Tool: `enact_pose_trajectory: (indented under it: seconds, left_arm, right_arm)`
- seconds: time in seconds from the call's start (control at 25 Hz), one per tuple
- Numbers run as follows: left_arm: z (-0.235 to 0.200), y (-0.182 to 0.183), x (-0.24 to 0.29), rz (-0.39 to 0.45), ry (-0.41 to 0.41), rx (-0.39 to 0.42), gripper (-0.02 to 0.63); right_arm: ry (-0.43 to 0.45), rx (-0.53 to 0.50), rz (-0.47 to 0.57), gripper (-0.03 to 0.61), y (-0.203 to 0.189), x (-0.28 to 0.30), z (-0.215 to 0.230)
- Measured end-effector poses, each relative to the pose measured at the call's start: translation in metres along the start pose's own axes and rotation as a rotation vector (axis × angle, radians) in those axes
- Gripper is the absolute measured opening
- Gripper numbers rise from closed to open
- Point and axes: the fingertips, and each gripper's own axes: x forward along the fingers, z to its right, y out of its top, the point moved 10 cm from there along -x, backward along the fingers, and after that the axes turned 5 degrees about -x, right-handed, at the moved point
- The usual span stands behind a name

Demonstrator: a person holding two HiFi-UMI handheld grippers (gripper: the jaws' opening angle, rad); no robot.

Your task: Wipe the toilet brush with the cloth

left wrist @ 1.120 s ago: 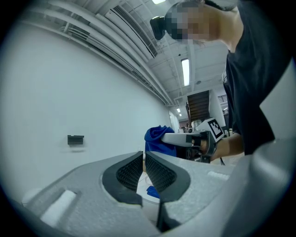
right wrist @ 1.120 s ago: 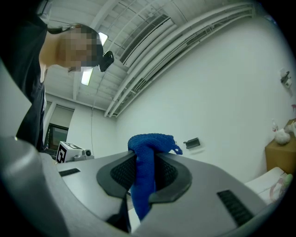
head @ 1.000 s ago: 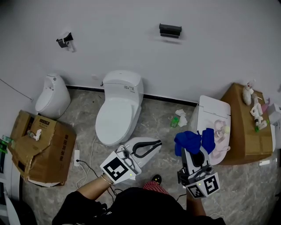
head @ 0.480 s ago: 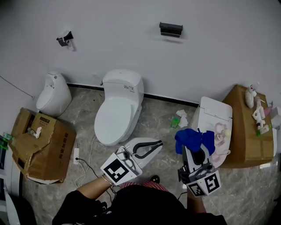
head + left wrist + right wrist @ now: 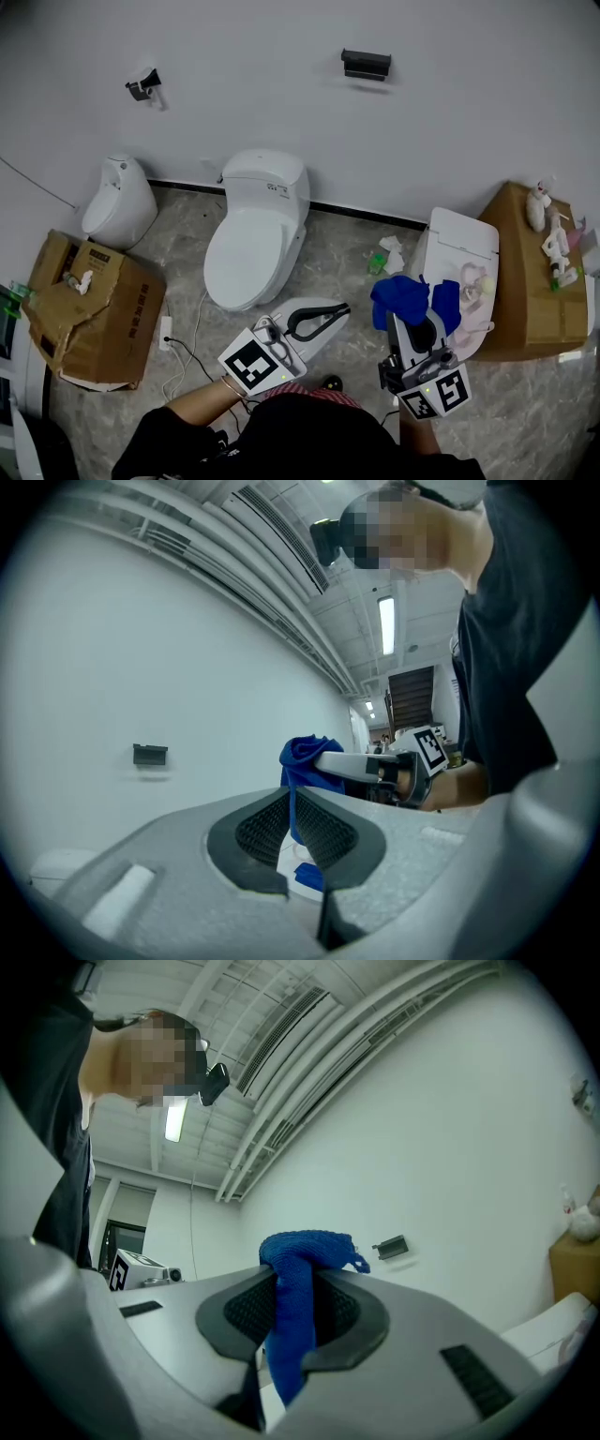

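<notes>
Head view, cloth: the blue cloth [image 5: 410, 298] is bunched at the tips of the right tool [image 5: 418, 324]. It is held in the air low and right of centre, in front of a white lidded seat [image 5: 464, 246] on the floor [image 5: 347, 253].
Cloth axis: in the right gripper view it runs as a strip lengthwise between the jaws. A wad points up past the tips and a tail hangs down toward the camera.
Right tool: pinching the cloth.
Left tool [image 5: 333, 310]: pressed together, pad on pad; it points toward the cloth, near but apart.
Around: a white toilet [image 5: 251, 234] stands beyond the left tool, with one cardboard box [image 5: 89, 309] at far left and another box [image 5: 525, 272] at far right.
Since a second ago: cloth and both tools sit almost where they were. The wad keeps its two-lobed shape and the pinch is unchanged.
</notes>
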Motion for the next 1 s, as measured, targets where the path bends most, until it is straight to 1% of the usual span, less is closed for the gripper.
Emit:
enact_pose_trajectory:
  seconds: [0.08, 0.28, 0.48, 0.72, 0.88, 1.0]
  left_arm:
    - [-0.001, -0.001, 0.001, -0.006, 0.001, -0.011, 0.003]
    - [0.005, -0.001, 0.006, 0.005, 0.004, 0.015, 0.003]
    - [0.006, -0.005, 0.009, 0.003, -0.010, -0.025, 0.003]
    - [0.006, -0.004, 0.014, 0.008, -0.036, 0.008, 0.003]
    - [-0.005, -0.005, 0.015, 0.015, -0.034, -0.029, 0.003]
    - [-0.013, -0.008, 0.015, -0.011, -0.050, -0.031, 0.003]
  right_arm:
    - [-0.002, 0.000, -0.001, 0.074, 0.001, -0.002, 0.000]
    - [-0.009, 0.001, -0.002, 0.074, 0.000, -0.012, 0.004]
    - [-0.014, 0.008, -0.014, 0.074, -0.003, -0.017, 0.004]
    - [-0.022, 0.012, -0.028, 0.074, -0.004, -0.019, 0.008]
    - [-0.034, 0.013, -0.028, 0.074, -0.008, -0.013, 0.011]
    - [-0.045, 0.022, -0.030, 0.074, -0.013, -0.008, 0.010]
